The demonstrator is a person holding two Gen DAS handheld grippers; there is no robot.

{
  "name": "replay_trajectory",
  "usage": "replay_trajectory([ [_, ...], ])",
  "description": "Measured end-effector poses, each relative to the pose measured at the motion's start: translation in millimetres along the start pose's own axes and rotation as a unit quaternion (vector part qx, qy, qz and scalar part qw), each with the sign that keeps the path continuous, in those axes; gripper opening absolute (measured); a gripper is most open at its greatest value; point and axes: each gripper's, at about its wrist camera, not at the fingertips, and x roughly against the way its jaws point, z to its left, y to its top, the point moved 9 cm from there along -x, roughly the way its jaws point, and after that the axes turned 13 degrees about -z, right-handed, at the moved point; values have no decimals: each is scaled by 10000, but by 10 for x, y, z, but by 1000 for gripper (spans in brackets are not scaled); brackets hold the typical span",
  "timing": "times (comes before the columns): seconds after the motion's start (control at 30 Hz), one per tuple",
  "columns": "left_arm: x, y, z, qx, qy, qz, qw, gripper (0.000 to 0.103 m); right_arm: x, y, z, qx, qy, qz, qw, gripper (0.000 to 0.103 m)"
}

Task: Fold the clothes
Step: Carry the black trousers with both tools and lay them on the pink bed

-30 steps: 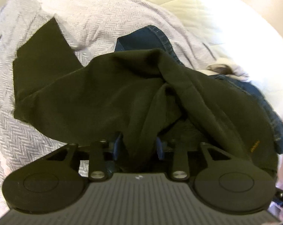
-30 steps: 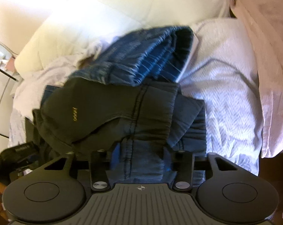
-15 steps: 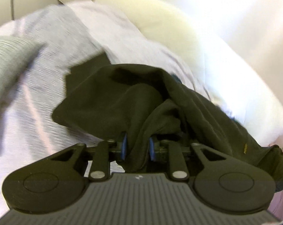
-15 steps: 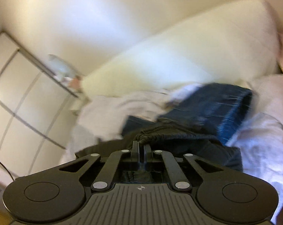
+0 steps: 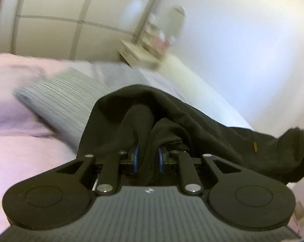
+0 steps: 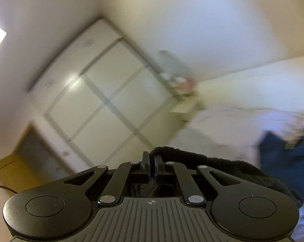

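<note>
At lower centre of the frame, the right gripper has its black jaws nearly together, pinching the ribbed edge of a black fabric garment that trails toward the lower right. Blurred blue denim clothing lies at right. A pale panelled wardrobe fills the centre left.

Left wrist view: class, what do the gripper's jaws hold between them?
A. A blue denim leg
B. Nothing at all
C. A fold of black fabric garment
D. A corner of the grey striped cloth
C: the left gripper has its jaws closed on a bunched fold of the black fabric garment, which drapes away to the right, while the grey striped cloth lies apart on the bed.
</note>
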Motion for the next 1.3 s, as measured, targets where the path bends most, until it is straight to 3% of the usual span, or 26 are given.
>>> replay_trajectory([
  [0.2,1093,892,1113,-216,864,-841,9925,12,-733,-579,1398,-118,1103,163,9937,2],
  [0.33,1799,1449,1684,-499,1404,-1415,9787,12,-1193,-921,2221,-397,1667,273,9848,2],
  [0.43,2262,1699,1930,-733,1735,-1767,9661,13,-1239,-1111,2732,-611,2159,216,9743,2],
  [0.53,2501,1457,2179,-628,2046,-1314,9680,22,-1086,-1365,2940,-694,2683,439,9598,2],
  [0.6,2669,1155,2343,-435,2244,-912,9692,27,-926,-1717,2861,-496,2681,1044,9564,4],
  [0.67,2886,653,2510,-41,2432,-422,9691,27,-736,-2239,2594,-81,2178,1991,9554,12],
  [0.7,3009,399,2600,184,2523,-172,9673,27,-628,-2558,2361,163,1698,2565,9514,23],
  [0.73,3129,142,2668,398,2688,88,9623,27,-522,-2845,2110,396,1205,3075,9431,26],
  [0.77,3222,-129,2702,561,2887,385,9550,27,-402,-3119,1856,627,705,3568,9294,27],
  [0.83,3380,-559,2701,778,3272,871,9377,27,-142,-3579,1413,1071,-105,4432,8899,27],
  [0.9,3515,-914,2640,963,3565,1286,9204,27,96,-3901,1184,1250,-493,5062,8519,27],
  [0.97,3646,-1142,2452,1010,3636,1483,9141,27,274,-4106,1194,1345,-467,5402,8294,31],
  [1.07,3740,-1288,2144,871,3659,1541,9137,30,423,-4306,1191,1908,-193,5542,8100,71],
  [1.13,3841,-1418,1912,802,3688,1547,9130,31,629,-4360,1193,2342,-70,5455,8047,72],
  [1.3,3858,-1501,1706,620,3816,1511,9098,38,1174,-4477,1242,2737,46,5432,7937,72],
])
